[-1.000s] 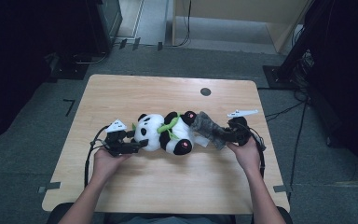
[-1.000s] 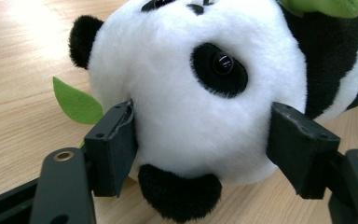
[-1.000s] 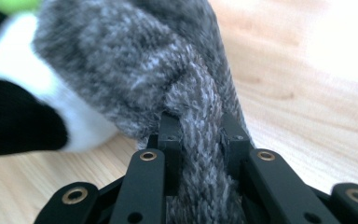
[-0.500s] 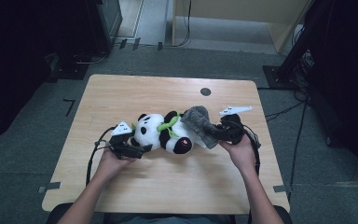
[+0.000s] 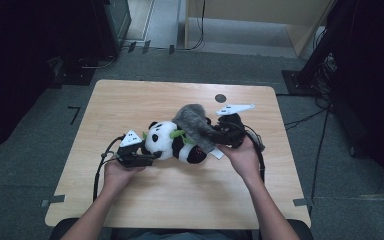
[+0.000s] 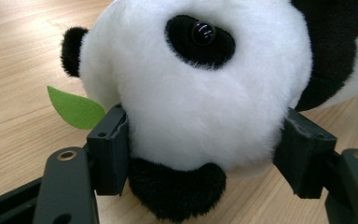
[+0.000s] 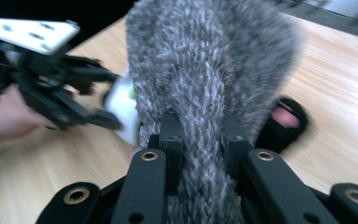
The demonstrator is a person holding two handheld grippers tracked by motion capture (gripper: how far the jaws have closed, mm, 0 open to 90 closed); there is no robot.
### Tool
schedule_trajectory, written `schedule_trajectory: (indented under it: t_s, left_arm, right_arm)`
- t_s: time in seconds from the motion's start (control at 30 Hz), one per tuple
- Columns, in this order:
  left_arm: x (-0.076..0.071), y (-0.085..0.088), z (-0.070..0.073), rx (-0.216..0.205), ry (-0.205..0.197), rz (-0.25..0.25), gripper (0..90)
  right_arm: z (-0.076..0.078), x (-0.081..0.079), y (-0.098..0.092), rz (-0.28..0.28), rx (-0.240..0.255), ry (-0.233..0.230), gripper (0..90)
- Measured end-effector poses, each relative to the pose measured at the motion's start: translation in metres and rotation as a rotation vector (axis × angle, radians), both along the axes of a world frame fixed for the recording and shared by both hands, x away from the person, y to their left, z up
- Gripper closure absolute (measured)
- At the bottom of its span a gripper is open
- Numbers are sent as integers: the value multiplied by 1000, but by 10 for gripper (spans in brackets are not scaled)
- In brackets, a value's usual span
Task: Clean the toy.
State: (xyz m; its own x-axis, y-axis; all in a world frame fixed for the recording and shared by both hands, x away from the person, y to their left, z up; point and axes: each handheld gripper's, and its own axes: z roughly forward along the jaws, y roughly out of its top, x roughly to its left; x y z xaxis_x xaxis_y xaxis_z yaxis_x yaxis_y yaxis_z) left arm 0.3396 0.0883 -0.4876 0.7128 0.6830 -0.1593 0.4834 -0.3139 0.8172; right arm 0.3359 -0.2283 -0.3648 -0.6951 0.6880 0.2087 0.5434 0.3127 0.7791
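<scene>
Since the earlier high-view frames the right gripper [image 5: 219, 134] has carried the shaggy grey plush piece [image 5: 194, 126] up and toward the table's left edge; it lay beside the panda's feet and now drapes over the panda's body. The left hand has kept its place at the panda's head.

High view: the black-and-white plush panda with green felt leaves [image 5: 172, 141] lies on its side near the middle of the light wooden table [image 5: 145, 100], head toward the left edge. The left gripper [image 5: 147, 156] sits at the head. The right gripper is at the panda's far side, nearer the right edge. No containers on the table.

Left gripper view: jaws flank the panda's white head, both pads pressed into the fur; they have just been closing on it. One green felt leaf [image 6: 74, 108] lies on the table beside the left-hand pad.

Right gripper view: jaws clamped tight on a narrow fold of the grey plush, which rises above them. A black panda foot with pink sole [image 7: 283, 122] shows behind, blurred.
</scene>
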Motion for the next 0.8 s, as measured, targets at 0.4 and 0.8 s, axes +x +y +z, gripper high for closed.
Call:
schedule_trajectory:
  t_s: [0.4, 0.8]
  left_arm:
    - [1, 1, 2, -21, 14, 18, 316]
    - [1, 0, 2, -25, 46, 31, 325]
  right_arm:
    - [-15, 28, 100, 104, -118, 26, 765]
    - [-36, 26, 125, 124, -220, 13, 772]
